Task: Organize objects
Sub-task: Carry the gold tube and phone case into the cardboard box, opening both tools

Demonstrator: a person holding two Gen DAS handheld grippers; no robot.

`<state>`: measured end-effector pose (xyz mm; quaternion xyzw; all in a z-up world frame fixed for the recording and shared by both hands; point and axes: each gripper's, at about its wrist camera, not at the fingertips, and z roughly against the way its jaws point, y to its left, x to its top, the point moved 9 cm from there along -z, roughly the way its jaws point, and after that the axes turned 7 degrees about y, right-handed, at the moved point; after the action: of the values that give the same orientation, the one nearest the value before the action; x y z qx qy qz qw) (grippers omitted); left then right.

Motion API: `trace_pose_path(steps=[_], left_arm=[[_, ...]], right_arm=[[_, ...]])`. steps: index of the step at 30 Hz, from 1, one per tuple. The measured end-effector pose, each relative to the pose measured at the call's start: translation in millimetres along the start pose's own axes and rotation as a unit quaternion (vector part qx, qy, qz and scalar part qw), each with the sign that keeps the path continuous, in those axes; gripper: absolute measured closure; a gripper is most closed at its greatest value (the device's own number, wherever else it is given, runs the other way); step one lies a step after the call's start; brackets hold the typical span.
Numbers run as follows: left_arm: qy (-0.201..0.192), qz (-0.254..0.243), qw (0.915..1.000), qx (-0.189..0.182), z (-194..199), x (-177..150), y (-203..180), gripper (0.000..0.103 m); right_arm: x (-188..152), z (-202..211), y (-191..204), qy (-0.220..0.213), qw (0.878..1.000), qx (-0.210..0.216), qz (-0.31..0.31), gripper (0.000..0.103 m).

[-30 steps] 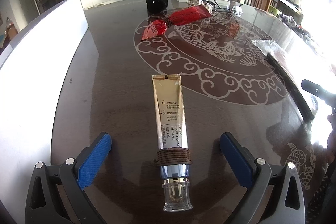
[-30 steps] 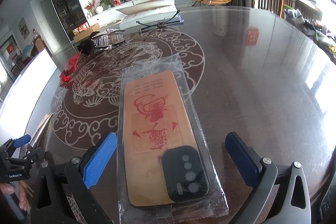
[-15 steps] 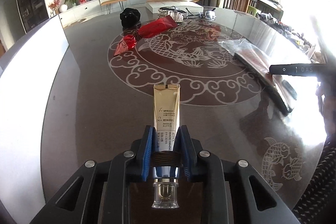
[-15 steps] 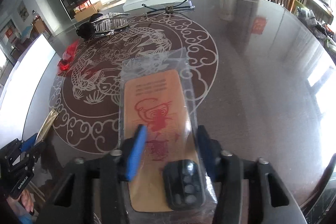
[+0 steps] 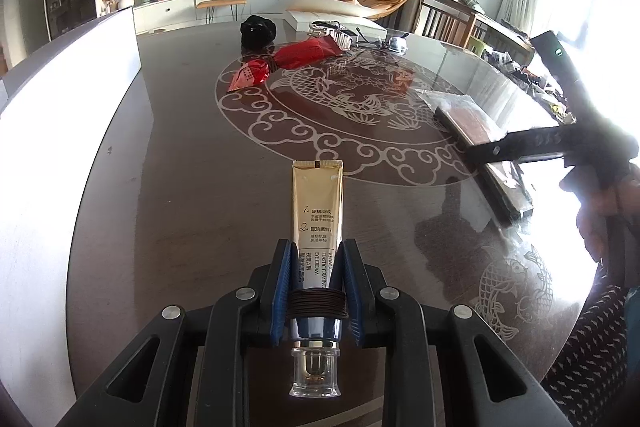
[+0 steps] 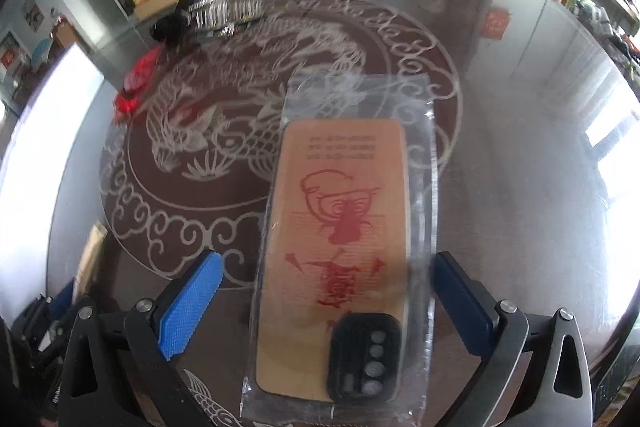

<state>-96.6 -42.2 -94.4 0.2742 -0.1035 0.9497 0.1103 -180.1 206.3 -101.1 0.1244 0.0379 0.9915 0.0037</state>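
Note:
A gold eye-cream tube (image 5: pixel 318 211) with a brown cord wound near its clear cap lies along the dark table (image 5: pixel 180 187). My left gripper (image 5: pixel 316 267) is shut on it just ahead of the cord. In the right wrist view a tan phone case with a red print, inside a clear plastic bag (image 6: pixel 344 227), lies flat on the table. My right gripper (image 6: pixel 326 263) straddles it; its jaws are opening, the blue pads (image 6: pixel 192 303) standing clear of the bag on both sides. The left wrist view shows that gripper's black body (image 5: pixel 520 147) over the bagged case (image 5: pixel 476 123).
A red packet tied with cord (image 5: pixel 296 61), a black pouch (image 5: pixel 258 31) and a metal hair clip (image 5: pixel 332 33) sit at the table's far side. A white board (image 5: pixel 60 107) runs along the left edge. A person's patterned sleeve (image 5: pixel 580 347) is at the right.
My left gripper closed on the tube and has kept its hold since. My right gripper closed on the bagged case, then sprang wide again, and its view has shifted and tipped further down.

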Motion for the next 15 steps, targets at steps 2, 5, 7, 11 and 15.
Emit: trace_pose_path(steps=[2,5,7,11,15], left_arm=[[-0.004,0.010,0.9999,-0.005,3,0,3,0.078],[-0.019,0.020,0.9995,-0.014,17,2,5,0.078],[-0.033,0.024,0.9989,-0.022,29,6,5,0.078],[-0.066,0.047,0.9954,-0.052,66,19,9,0.078],[-0.108,0.079,0.9883,-0.074,121,28,32,0.078]], right_arm=[[3,0,11,-0.022,0.999,-0.032,0.037,0.022],[0,10,12,-0.022,1.000,0.003,0.007,0.028],[-4,23,13,-0.036,0.999,0.026,-0.005,0.028],[-3,67,38,-0.081,0.993,0.086,-0.013,0.028],[4,118,102,-0.120,0.981,0.151,0.023,0.028]])
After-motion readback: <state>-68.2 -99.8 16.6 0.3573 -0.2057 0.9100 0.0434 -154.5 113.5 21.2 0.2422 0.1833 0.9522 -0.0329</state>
